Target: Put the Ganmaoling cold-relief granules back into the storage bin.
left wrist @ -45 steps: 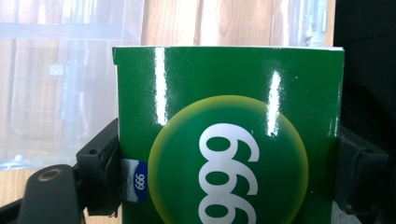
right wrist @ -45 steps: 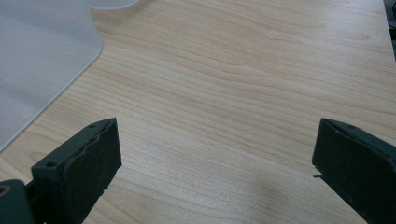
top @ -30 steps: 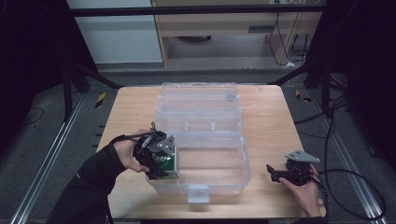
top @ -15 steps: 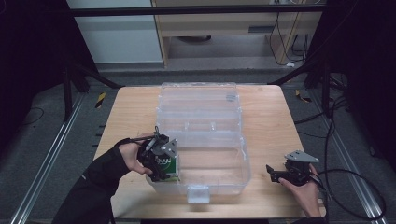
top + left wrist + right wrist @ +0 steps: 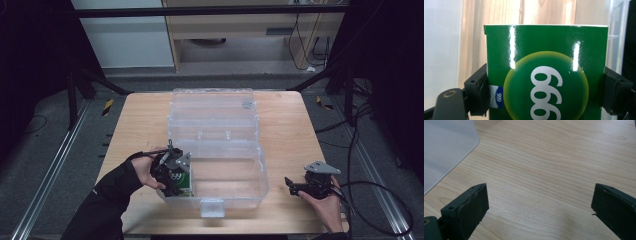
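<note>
The left gripper (image 5: 176,172) clamps a glossy green box (image 5: 546,72) at the near-left corner inside the clear plastic bin (image 5: 250,187); release remains; the right gripper (image 5: 300,188) gapes empty near-right.

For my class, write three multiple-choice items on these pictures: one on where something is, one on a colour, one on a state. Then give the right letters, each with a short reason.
1. Where is the left gripper?
A. at the near left corner of the clear plastic box
B. on the floor
C. beside the right gripper

2. What colour is the carton between the left gripper's jaws?
A. red
B. green
C. black

3. How does the right gripper stand?
A. shut on a carton
B. shut on the box's lid
C. open, above bare wooden table

Answers:
1 A, as the high view shows it at that corner of the box.
2 B, as the left gripper view shows a glossy green face with white figures.
3 C, as the right gripper view shows its jaws wide apart with wood grain between them.
</note>
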`<state>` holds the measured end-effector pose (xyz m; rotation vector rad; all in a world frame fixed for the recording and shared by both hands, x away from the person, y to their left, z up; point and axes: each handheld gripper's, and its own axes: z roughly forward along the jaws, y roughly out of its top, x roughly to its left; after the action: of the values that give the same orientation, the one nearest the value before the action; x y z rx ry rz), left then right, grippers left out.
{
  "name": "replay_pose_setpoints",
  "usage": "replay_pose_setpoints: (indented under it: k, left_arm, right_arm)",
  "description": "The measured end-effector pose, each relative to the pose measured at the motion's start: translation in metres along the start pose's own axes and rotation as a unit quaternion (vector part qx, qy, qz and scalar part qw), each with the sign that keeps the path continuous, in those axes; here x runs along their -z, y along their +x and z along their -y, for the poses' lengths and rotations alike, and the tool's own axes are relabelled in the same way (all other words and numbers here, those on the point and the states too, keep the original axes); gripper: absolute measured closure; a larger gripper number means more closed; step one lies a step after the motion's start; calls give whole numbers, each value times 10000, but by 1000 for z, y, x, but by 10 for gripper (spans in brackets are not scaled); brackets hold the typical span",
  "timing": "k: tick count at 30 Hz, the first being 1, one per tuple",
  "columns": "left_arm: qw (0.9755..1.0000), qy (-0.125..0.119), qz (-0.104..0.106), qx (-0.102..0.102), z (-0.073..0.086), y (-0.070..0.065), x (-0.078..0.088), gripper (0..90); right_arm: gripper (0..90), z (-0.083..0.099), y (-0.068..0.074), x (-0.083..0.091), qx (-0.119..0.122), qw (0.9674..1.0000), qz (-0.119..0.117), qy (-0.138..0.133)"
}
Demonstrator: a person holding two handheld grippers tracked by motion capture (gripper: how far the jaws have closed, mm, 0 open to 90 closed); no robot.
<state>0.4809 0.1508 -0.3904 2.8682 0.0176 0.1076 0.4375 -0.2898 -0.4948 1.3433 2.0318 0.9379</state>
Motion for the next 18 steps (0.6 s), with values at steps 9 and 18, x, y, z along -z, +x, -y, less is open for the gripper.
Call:
replay_pose_setpoints:
  k: [9,18]
  left_arm:
    - [9999,50,19,91,2,-1,-13,140]
    - [9998,123,9,143,3,-2,-21,135]
  right_arm:
    - [16,0,0,0,15,10000,5,11]
    - [14,0,0,0,23,10000,20,28]
